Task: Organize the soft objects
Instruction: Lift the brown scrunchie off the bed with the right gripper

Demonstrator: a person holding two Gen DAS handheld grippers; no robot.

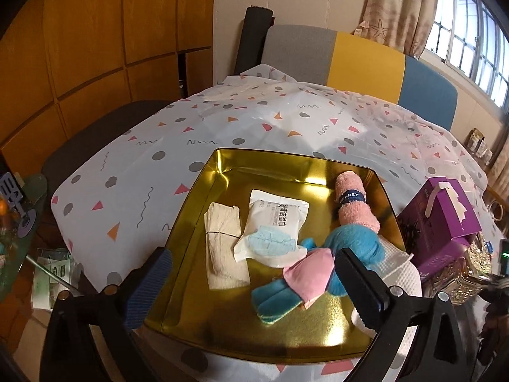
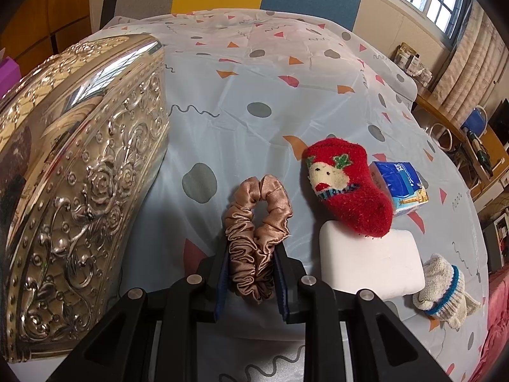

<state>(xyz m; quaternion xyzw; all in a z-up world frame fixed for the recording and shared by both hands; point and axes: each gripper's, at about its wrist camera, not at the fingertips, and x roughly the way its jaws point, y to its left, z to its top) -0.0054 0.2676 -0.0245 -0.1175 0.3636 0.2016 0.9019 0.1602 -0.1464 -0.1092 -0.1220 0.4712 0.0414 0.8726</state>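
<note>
In the left wrist view a gold tin tray [image 1: 222,315] holds a beige folded cloth [image 1: 222,248], a white wipes packet [image 1: 273,219], a pink rolled towel [image 1: 356,205], a blue plush toy [image 1: 353,248] and a pink pouch [image 1: 310,277]. My left gripper [image 1: 254,273] is open and empty over the tray's near part. In the right wrist view my right gripper [image 2: 253,273] is shut on a brown satin scrunchie [image 2: 257,222], just above the tablecloth. A red Christmas sock [image 2: 346,184] lies on a white block [image 2: 372,264], with a grey knit sock [image 2: 445,289] to the right.
An embossed silver tin lid [image 2: 79,175] stands tilted at the left of the right wrist view. A blue tissue pack [image 2: 400,184] lies behind the red sock. A purple box [image 1: 445,216] and a white waffle cloth [image 1: 400,273] sit right of the tray. Chairs stand behind the table.
</note>
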